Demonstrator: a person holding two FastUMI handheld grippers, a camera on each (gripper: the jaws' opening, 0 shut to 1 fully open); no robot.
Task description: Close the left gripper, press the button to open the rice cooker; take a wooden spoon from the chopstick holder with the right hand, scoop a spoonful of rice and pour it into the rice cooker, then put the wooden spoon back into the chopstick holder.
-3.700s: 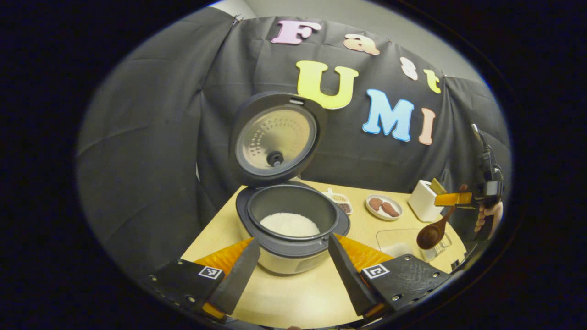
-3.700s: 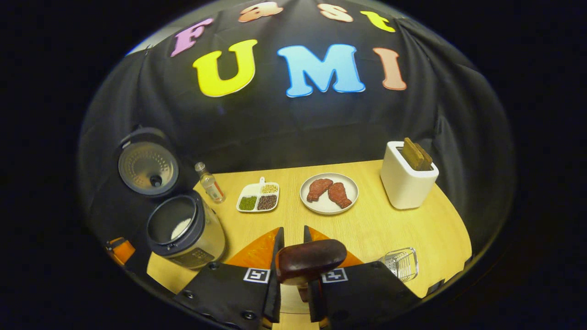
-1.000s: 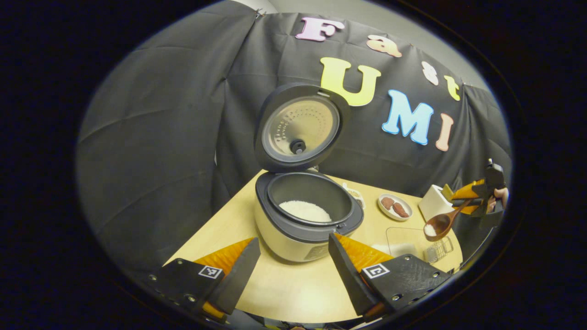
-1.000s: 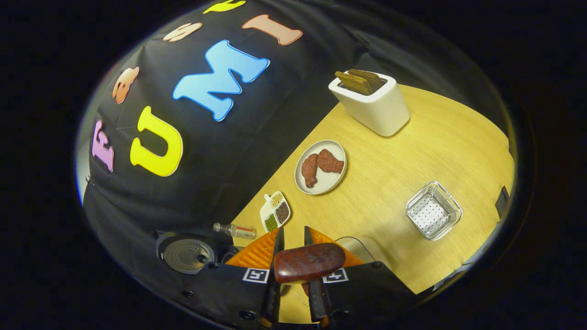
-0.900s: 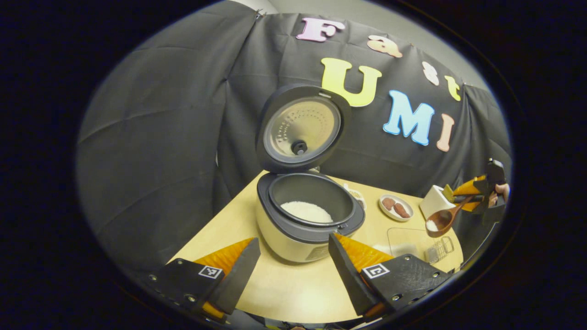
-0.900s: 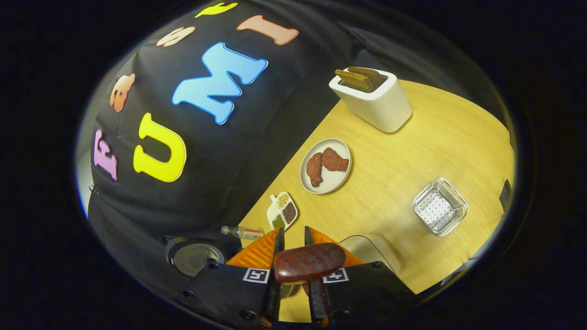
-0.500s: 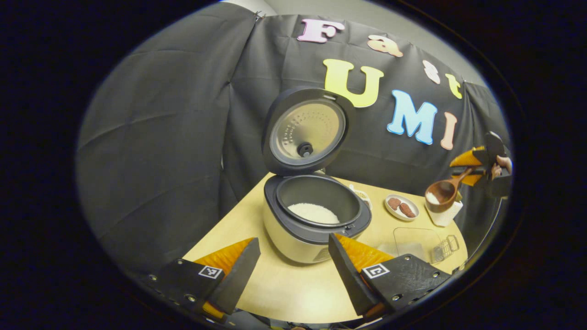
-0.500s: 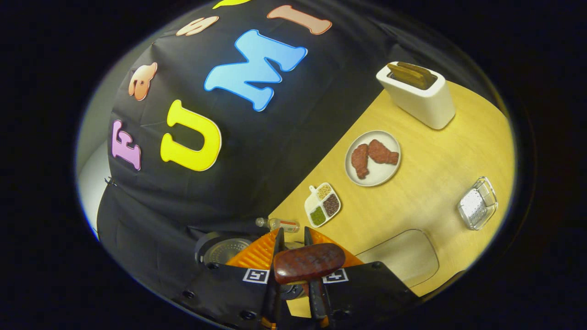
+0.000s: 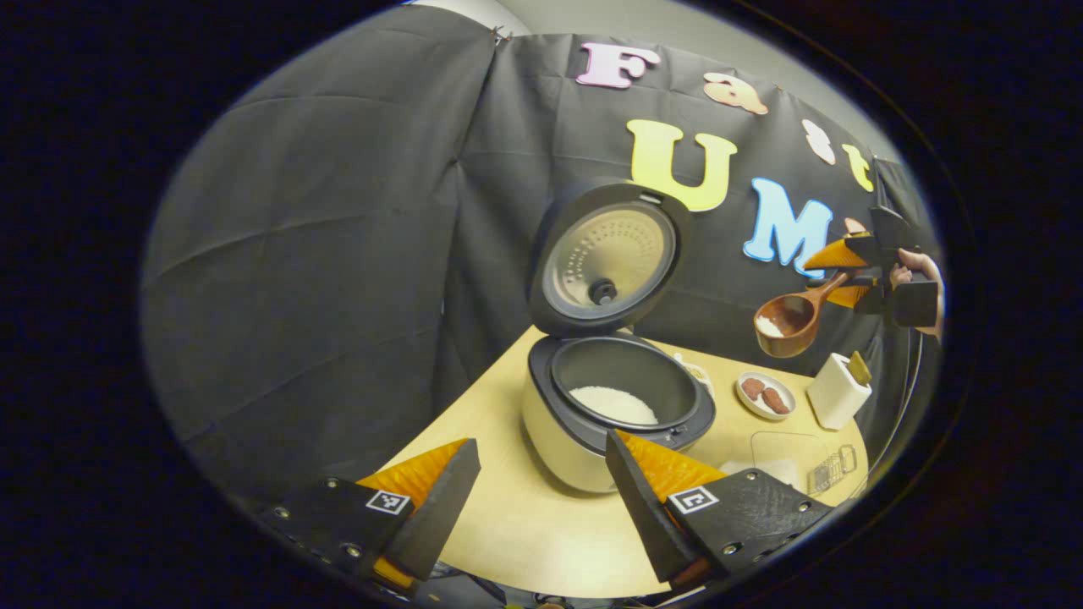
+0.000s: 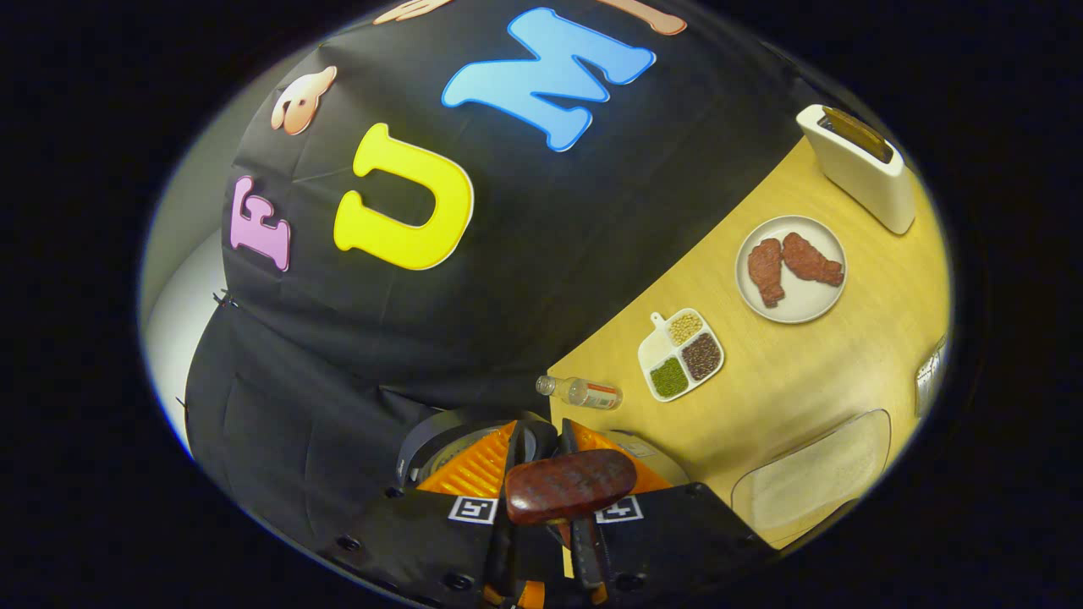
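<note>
The rice cooker (image 9: 592,423) stands with its lid (image 9: 605,258) up and white rice (image 9: 613,404) in its pot. My left gripper (image 9: 537,474) hovers open in front of it, nothing between its fingers. High to the cooker's right, my right gripper (image 9: 854,266) is shut on the handle of the wooden spoon (image 9: 783,320), whose bowl carries a little rice. In the right gripper view the spoon's handle end (image 10: 569,484) sits between the fingers of the right gripper (image 10: 541,431), with the cooker's lid (image 10: 440,448) partly hidden behind them. The white chopstick holder (image 9: 838,391) (image 10: 863,169) stands at the table's far side.
On the wooden table (image 10: 804,364) lie a plate of meat (image 10: 791,269), a sectioned dish of beans (image 10: 682,353), a small bottle (image 10: 584,392) on its side, a clear rice container (image 10: 812,478) and a wire basket (image 9: 833,469). A hand (image 9: 918,271) holds the right gripper.
The right gripper has risen from the clear container with rice in the spoon and moved toward the cooker. The left gripper stays open; its view has swung left.
</note>
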